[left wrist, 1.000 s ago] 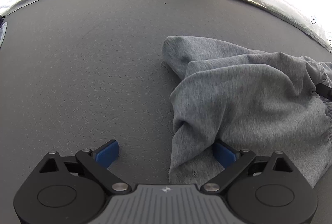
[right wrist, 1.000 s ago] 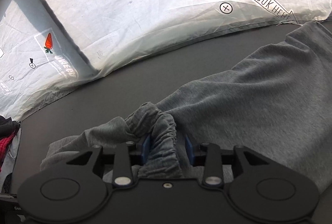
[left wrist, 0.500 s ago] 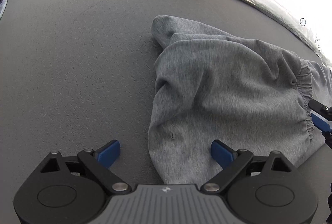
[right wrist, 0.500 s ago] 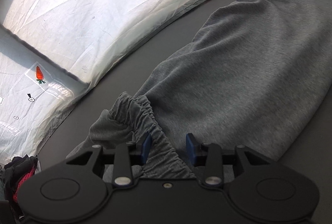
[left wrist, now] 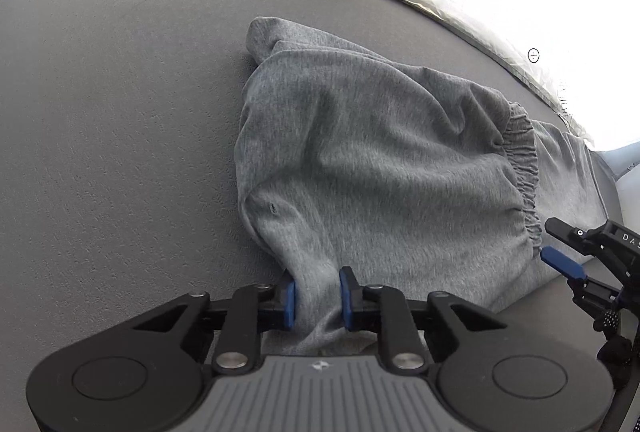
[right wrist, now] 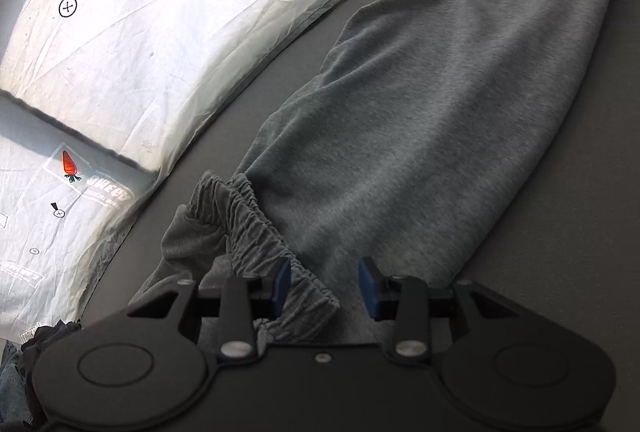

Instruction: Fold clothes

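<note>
Grey sweatpants (left wrist: 380, 168) lie on a dark grey table. In the left wrist view my left gripper (left wrist: 317, 297) is shut on a bunched fold at the near edge of the sweatpants. The elastic waistband (left wrist: 524, 168) runs along their right side. In the right wrist view a long leg of the sweatpants (right wrist: 440, 104) stretches away, and the gathered waistband (right wrist: 260, 228) lies between the fingers of my right gripper (right wrist: 323, 282), whose blue pads stand apart, not clamping it. My right gripper also shows at the right edge of the left wrist view (left wrist: 568, 264).
The dark grey table (left wrist: 120, 132) spreads to the left of the garment. A white printed sheet (right wrist: 140, 32) with markers and a carrot logo borders the table's far edge. A pile of dark clothes (right wrist: 24, 364) sits at the lower left of the right wrist view.
My left gripper went from wide open to shut on the near edge of the sweatpants. My right gripper opened off the waistband, and the leg now lies stretched out flat.
</note>
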`<state>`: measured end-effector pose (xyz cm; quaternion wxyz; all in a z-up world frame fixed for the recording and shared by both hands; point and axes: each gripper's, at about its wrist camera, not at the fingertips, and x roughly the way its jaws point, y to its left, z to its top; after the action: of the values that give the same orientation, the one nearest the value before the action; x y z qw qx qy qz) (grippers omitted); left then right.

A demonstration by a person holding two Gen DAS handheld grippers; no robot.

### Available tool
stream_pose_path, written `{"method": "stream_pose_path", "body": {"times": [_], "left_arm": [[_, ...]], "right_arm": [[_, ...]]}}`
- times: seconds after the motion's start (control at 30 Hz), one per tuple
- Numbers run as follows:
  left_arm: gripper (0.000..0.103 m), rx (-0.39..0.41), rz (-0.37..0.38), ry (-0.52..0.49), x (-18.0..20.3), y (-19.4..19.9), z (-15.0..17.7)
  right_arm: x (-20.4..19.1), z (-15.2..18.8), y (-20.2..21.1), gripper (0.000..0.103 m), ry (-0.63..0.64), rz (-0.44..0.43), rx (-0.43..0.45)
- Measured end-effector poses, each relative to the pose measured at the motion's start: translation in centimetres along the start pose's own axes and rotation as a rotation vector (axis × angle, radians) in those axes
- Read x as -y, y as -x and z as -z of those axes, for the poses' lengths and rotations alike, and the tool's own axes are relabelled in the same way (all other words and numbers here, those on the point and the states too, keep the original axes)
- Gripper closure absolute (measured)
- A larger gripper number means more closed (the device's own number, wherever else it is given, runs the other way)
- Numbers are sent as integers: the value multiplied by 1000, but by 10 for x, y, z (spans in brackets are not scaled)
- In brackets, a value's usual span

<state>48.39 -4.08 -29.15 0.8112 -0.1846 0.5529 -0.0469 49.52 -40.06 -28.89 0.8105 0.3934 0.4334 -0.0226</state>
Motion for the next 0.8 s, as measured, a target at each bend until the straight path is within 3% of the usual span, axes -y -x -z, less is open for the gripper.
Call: {"method": "stream_pose_path", "body": {"times": [0.17,0.3,0.6,0.8], "left_arm": [[88,9,24,37,0,6,0],[83,-11,17,58,-4,4,5],[84,10,35,45,-7,9,18],[81,14,109,159,-24,5,20]], "right_arm": [[36,20,7,57,-275,-84,-25],[38,32,12,56,-243,-37,-24],[40,29,24,52,-238,9,-6],[30,34,26,51,-180,3,-27]]}}
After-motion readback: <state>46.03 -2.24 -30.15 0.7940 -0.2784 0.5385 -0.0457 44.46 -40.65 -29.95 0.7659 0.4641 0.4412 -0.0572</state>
